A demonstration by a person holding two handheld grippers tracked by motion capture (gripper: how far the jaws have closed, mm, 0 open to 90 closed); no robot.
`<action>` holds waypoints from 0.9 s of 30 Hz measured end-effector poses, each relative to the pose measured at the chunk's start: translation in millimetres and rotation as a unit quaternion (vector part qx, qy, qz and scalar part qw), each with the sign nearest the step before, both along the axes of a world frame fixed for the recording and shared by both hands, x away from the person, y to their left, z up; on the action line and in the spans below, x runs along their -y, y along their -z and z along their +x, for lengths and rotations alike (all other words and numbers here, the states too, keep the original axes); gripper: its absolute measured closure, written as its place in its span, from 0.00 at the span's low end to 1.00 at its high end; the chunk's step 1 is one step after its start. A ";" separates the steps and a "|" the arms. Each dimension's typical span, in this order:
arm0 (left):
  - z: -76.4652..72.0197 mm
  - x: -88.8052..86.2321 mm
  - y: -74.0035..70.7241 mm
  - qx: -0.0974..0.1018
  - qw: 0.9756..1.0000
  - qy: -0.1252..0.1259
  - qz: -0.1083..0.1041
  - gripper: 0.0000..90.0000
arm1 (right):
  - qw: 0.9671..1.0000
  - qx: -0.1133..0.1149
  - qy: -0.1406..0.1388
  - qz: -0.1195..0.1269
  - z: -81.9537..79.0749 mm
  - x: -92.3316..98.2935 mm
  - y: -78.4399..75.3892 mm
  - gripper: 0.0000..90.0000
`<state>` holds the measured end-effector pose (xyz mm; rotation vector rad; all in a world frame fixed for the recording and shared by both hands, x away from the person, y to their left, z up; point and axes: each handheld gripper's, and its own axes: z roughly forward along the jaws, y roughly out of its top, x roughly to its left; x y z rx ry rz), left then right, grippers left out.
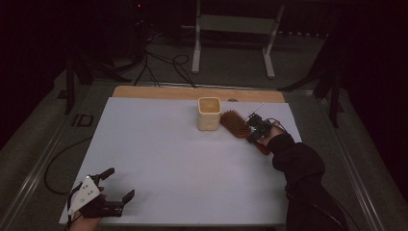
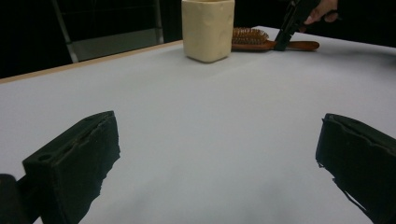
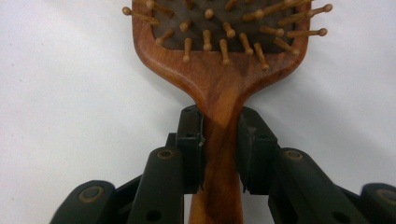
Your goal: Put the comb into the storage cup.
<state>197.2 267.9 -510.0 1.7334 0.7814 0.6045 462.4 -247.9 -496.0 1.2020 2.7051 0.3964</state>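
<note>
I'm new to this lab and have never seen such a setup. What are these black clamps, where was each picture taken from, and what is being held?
A person holds a hand-operated gripper in each hand; no robot arm is involved. The high view looks down on a white table. On it stand a cream cup and, beside it, a wooden hairbrush lying bristles up. The other two pictures come from cameras riding on the grippers, looking along their black jaws. The right gripper has its jaws closed on the hairbrush's handle, just below the head. The left gripper rests near the table's front left corner, jaws wide apart with nothing between them.
</note>
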 end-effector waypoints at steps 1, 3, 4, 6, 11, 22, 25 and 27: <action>-0.3 0.0 0.2 0.000 1.000 0.000 0.004 0.00 | 1.000 0.009 0.008 0.011 -1.9 1.7 0.5 0.81; -0.3 -0.1 0.0 0.000 1.000 -0.001 0.000 0.00 | 1.000 0.013 0.018 0.019 -3.7 2.7 1.1 0.82; -0.3 -0.2 0.0 0.000 1.000 -0.002 0.000 0.00 | 0.999 0.022 0.017 0.022 -4.3 3.9 1.3 0.82; -0.5 -0.4 0.3 -0.001 1.000 -0.001 0.003 0.00 | 0.999 0.026 0.027 0.029 -5.6 5.6 2.1 0.81; -0.5 -0.4 0.2 -0.001 1.000 -0.001 0.002 0.00 | 0.997 0.045 0.044 0.042 -10.7 8.6 1.8 0.82; -0.7 -0.1 0.0 -0.001 1.000 -0.001 0.001 0.00 | 0.994 0.081 0.056 0.057 -27.1 13.3 -9.2 0.81; -0.4 -0.2 -0.4 -0.001 1.000 -0.002 -0.002 0.00 | 0.993 0.088 0.053 0.062 -33.0 13.3 -14.1 0.81; -0.5 0.1 -0.2 -0.001 1.000 -0.001 0.000 0.00 | 0.992 0.093 0.054 0.067 -36.6 13.3 -17.2 0.81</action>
